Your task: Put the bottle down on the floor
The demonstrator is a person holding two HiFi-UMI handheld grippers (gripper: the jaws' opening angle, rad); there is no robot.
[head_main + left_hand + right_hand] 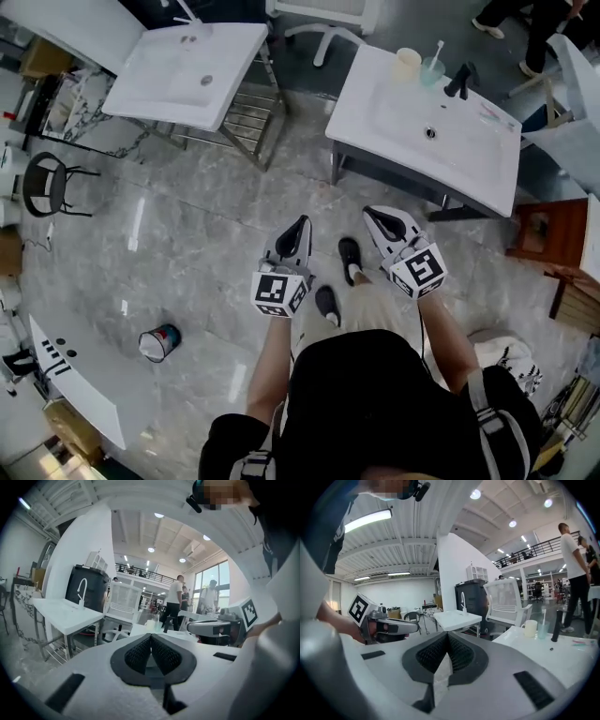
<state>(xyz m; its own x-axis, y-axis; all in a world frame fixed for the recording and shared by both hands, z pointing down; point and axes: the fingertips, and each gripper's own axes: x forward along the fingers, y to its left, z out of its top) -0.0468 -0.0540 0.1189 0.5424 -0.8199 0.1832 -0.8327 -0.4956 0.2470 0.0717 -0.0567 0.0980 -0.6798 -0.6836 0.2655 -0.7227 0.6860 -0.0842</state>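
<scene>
A small dark bottle (159, 342) with a pale end lies on its side on the grey marble floor (187, 244), at the lower left and well away from both grippers. My left gripper (302, 223) is held at waist height over the floor, its jaws shut with nothing between them; the left gripper view shows its pads (140, 653) meeting at the tip. My right gripper (373, 214) is level beside it, also shut and empty, with its pads (461, 654) pressed together. Each gripper view shows the other gripper (220, 627) (386, 626) alongside.
Two white washbasins on metal stands stand ahead, one far left (187, 70) and one to the right (441, 131) with a cup (406, 66) and a black tap (459, 82). A black chair (47, 183) is at the left, a wooden stool (553, 234) at the right. People stand in the background.
</scene>
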